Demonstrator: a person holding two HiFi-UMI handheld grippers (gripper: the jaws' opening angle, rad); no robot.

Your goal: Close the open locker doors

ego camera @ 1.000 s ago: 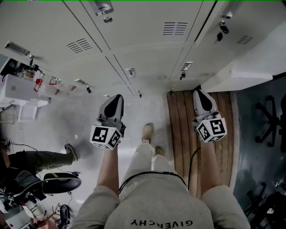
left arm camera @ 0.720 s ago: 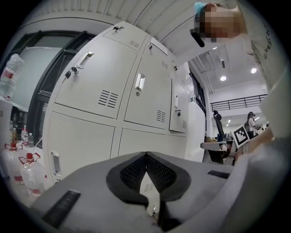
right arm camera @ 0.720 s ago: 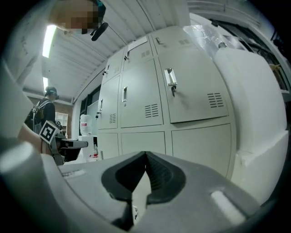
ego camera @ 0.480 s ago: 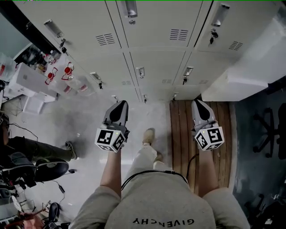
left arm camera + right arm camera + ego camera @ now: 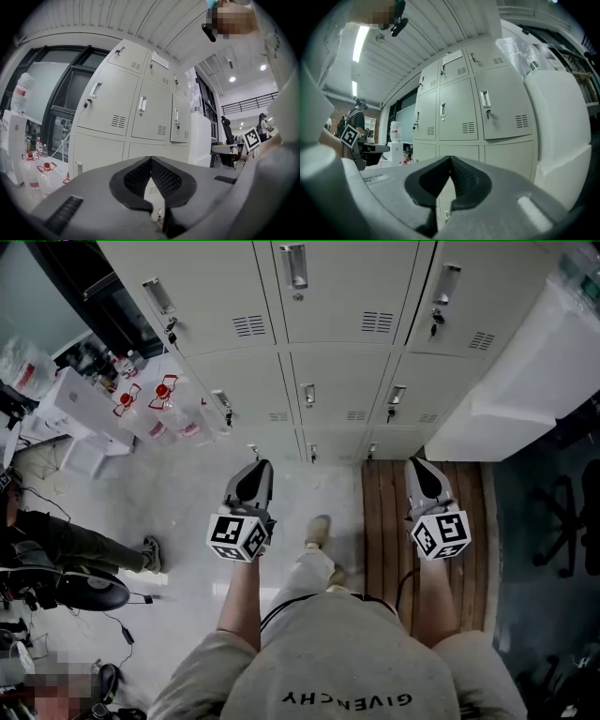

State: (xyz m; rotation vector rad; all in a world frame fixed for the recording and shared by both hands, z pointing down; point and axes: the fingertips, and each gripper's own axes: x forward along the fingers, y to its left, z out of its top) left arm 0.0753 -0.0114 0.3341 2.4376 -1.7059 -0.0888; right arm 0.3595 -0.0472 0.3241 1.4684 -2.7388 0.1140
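Grey lockers [image 5: 337, 381] ahead — left gripper [image 5: 255, 466], right gripper [image 5: 417, 464] closed.

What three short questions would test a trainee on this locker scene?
1. True or false: the jaws of the left gripper stand wide apart.
2. In the head view, what lies below the right gripper? A) wooden planks B) carpet C) metal grating
3. Fill in: on the floor left of the lockers stand clear ___ with red handles.

Key:
1. False: the jaws are together, with nothing between them.
2. A
3. bottles
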